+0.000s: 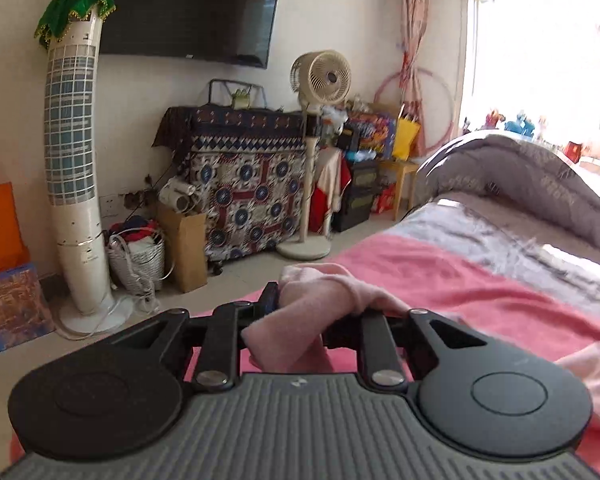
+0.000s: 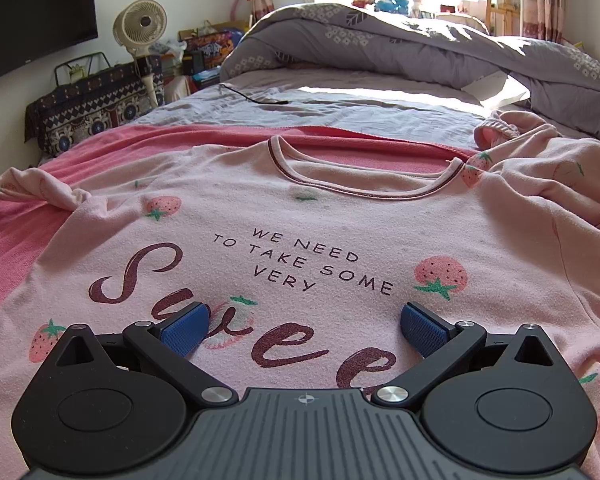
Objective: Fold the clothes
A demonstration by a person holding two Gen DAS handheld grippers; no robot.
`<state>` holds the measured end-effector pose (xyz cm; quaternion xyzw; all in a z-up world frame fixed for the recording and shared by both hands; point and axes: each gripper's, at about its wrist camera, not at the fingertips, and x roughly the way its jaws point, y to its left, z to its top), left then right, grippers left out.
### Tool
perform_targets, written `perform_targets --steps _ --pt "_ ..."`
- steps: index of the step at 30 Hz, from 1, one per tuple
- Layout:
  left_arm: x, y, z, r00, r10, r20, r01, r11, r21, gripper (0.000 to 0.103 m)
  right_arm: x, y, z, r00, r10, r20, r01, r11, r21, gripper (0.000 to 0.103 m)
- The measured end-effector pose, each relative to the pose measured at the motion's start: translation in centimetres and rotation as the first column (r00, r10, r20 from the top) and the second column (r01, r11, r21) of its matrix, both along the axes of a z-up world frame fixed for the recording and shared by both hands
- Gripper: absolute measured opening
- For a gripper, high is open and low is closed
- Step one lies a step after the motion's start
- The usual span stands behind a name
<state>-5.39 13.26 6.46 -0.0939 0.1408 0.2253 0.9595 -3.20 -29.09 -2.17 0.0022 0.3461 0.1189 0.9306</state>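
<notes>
My left gripper (image 1: pixel 300 312) pinched a bunched sleeve (image 1: pixel 320 292) of the pale pink strawberry-print sweatshirt (image 2: pixel 300 240), which lay flat on the pink bedspread (image 2: pixel 20 220). My right gripper (image 2: pixel 302 324) hovered wide open, empty, over its chest. I judged the thin bunch might slip free, dragging the shirt askew.

A pale pink long-sleeved top (image 2: pixel 300 216) lies front up and mostly flat on the bed (image 2: pixel 340 108), on a coral-pink cover, its round neckline with a dark trim stripe pointing toward the far edge. Its chest carries small dark print, "WE NEED TO TAKE SOME VERY", a large maroon script word below, and scattered strawberries. One sleeve is bunched and twisted toward the bed's left edge; the other lies crumpled toward the right edge, cuff turned up. In the left wrist view a fold of the same pink fabric, a sleeve end (image 1: pixel 320 296), is pinched and lifted off the bed near its left edge.
</notes>
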Motion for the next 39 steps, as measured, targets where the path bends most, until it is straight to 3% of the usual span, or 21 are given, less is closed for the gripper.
perform_targets --steps 2,3,5,7,9,10,11,12,14,17,19,20,22,26,28,31,34,36,39 --pt "-0.2 -2.2 2.6 0.989 -0.095 0.113 0.092 0.995 0.038 0.024 0.0 0.0 0.0 1.000 -0.001 0.001 0.001 1.000 0.002 0.103" --pt "-0.4 -4.1 4.0 0.971 -0.181 0.154 0.174 0.983 0.059 0.024 -0.1 0.0 0.0 1.000 -0.002 0.002 0.002 1.000 0.003 0.103" --pt "-0.5 -7.7 6.6 0.910 -0.353 0.215 0.339 0.935 0.102 0.023 -0.3 -0.3 0.2 1.000 -0.008 0.013 0.008 1.000 0.022 0.103" --pt "-0.2 -11.5 8.1 0.814 -0.549 0.189 0.543 0.835 0.087 0.029 -0.7 -1.0 0.5 0.999 -0.029 0.029 0.028 0.998 0.056 0.103" --pt "0.3 -15.4 8.4 0.692 -0.713 0.113 0.710 0.700 0.072 0.071 -2.4 -3.4 1.8 0.984 -0.158 0.081 0.147 0.981 0.129 0.103" --pt "0.4 -17.4 8.1 0.630 -0.774 0.061 0.771 0.633 0.069 0.084 -3.3 -4.3 2.2 0.977 -0.183 0.110 0.168 0.977 0.132 0.103" --pt "0.2 -19.2 7.0 0.587 -0.810 0.011 0.806 0.585 0.089 0.097 -4.3 -5.2 2.7 0.969 -0.204 0.139 0.186 0.974 0.132 0.103" --pt "0.0 -20.9 5.9 0.548 -0.836 -0.040 0.833 0.541 0.113 0.097 -5.3 -6.1 3.0 0.965 -0.204 0.167 0.185 0.975 0.120 0.103" --pt "-1.2 -23.6 3.2 0.516 -0.843 -0.151 0.851 0.485 0.199 0.097 -6.9 -7.4 3.3 0.959 -0.203 0.197 0.191 0.978 0.078 0.103" --pt "-3.1 -25.7 -0.7 0.506 -0.813 -0.288 0.857 0.434 0.279 0.097 -7.8 -8.7 2.6 0.967 -0.191 0.166 0.192 0.981 0.010 0.103" --pt "-4.0 -25.7 -2.3 0.500 -0.798 -0.335 0.862 0.423 0.279 0.097 -7.3 -9.0 1.5 0.978 -0.187 0.090 0.188 0.982 0.003 0.103" --pt "-4.3 -25.4 -2.8 0.511 -0.786 -0.347 0.856 0.432 0.282 0.097 -6.9 -8.8 1.1 0.982 -0.181 0.060 0.181 0.983 -0.006 0.103" --pt "-4.6 -24.5 -3.6 0.556 -0.750 -0.359 0.829 0.467 0.308 0.099 -6.4 -8.3 0.8 0.984 -0.176 0.032 0.177 0.984 -0.030 0.103" --pt "-3.5 -22.2 -5.8 0.687 -0.615 -0.387 0.726 0.564 0.393 0.101 -7.2 -8.0 0.7 0.979 -0.198 0.055 0.200 0.979 -0.040 0.103" --pt "-2.8 -21.5 -6.6 0.698 -0.584 -0.414 0.715 0.595 0.367 0.102 -8.3 -8.1 1.1 0.978 -0.183 0.104 0.189 0.981 -0.048 0.103" --pt "-2.9 -21.3 -6.5 0.698 -0.594 -0.400 0.716 0.592 0.370 0.103 -10.1 -7.3 1.7 0.976 -0.103 0.190 0.131 0.981 -0.141 0.101" --pt "-3.3 -21.7 -6.9 0.707 -0.584 -0.399 0.707 0.578 0.406 0.103 -11.8 -5.6 1.8 0.969 0.030 0.246 0.055 0.941 -0.333 0.083" --pt "-3.4 -21.8 -6.9 0.710 -0.581 -0.398 0.704 0.574 0.418 0.103 -12.2 -4.5 1.3 0.969 0.080 0.233 0.027 0.906 -0.423 0.045" --pt "-3.1 -21.7 -6.9 0.706 -0.586 -0.399 0.709 0.576 0.408 0.103 -11.9 -3.5 0.7 0.970 0.114 0.217 0.007 0.872 -0.489 0.043"
